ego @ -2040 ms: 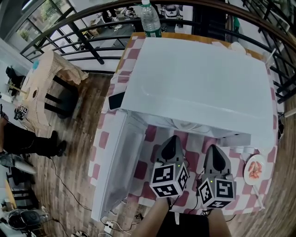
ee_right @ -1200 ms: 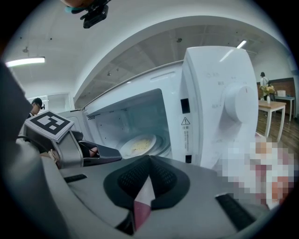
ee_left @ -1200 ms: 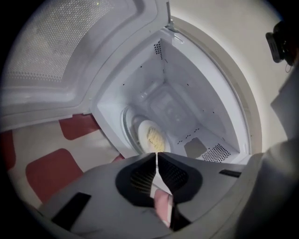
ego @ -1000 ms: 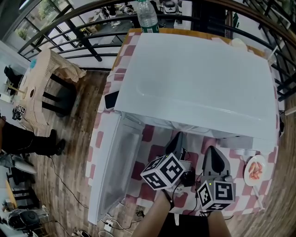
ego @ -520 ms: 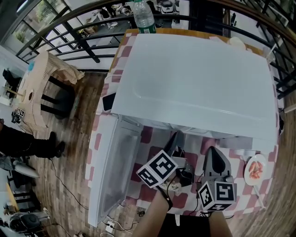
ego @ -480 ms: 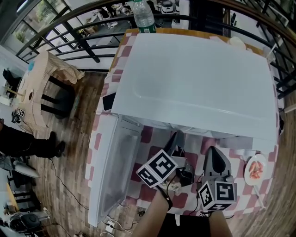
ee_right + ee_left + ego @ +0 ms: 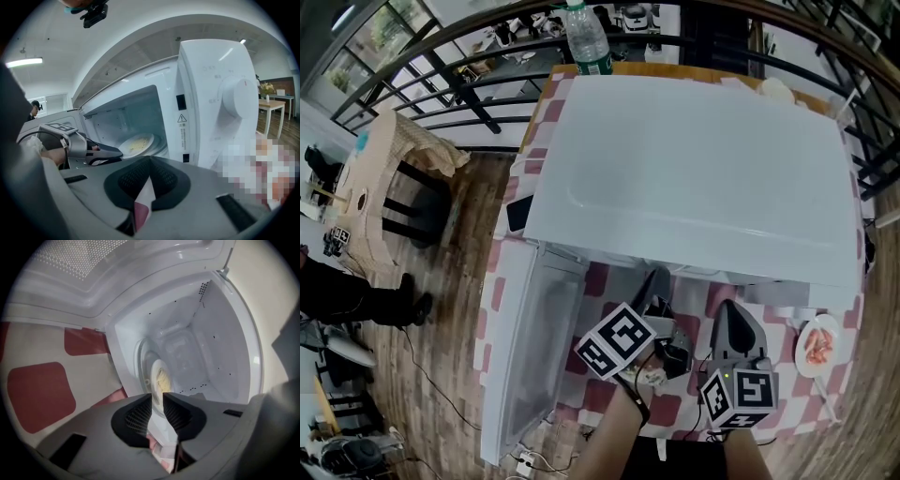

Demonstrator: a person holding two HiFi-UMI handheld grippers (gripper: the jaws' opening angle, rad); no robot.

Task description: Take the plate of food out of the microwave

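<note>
The white microwave [image 7: 694,159] stands with its door [image 7: 530,347] swung open to the left. Inside, a white plate of pale yellow food [image 7: 161,377] rests on the turntable; the right gripper view shows the plate [image 7: 135,142] too. My left gripper [image 7: 654,278], rolled onto its side, points into the cavity mouth, short of the plate. Its jaws [image 7: 157,397] stand a narrow gap apart with nothing between them. My right gripper [image 7: 733,309] hangs level in front of the control panel, shut and empty [image 7: 149,161]. From there the left gripper [image 7: 117,151] shows before the opening.
The control panel with a round knob [image 7: 239,101] is right of the cavity. A small plate of pink food [image 7: 817,344] lies on the checked cloth at the right. A water bottle [image 7: 584,37] stands behind the microwave, a dark phone [image 7: 517,214] at its left.
My left gripper has rolled onto its side, its marker cube swinging left and down. The right gripper has stayed where it was.
</note>
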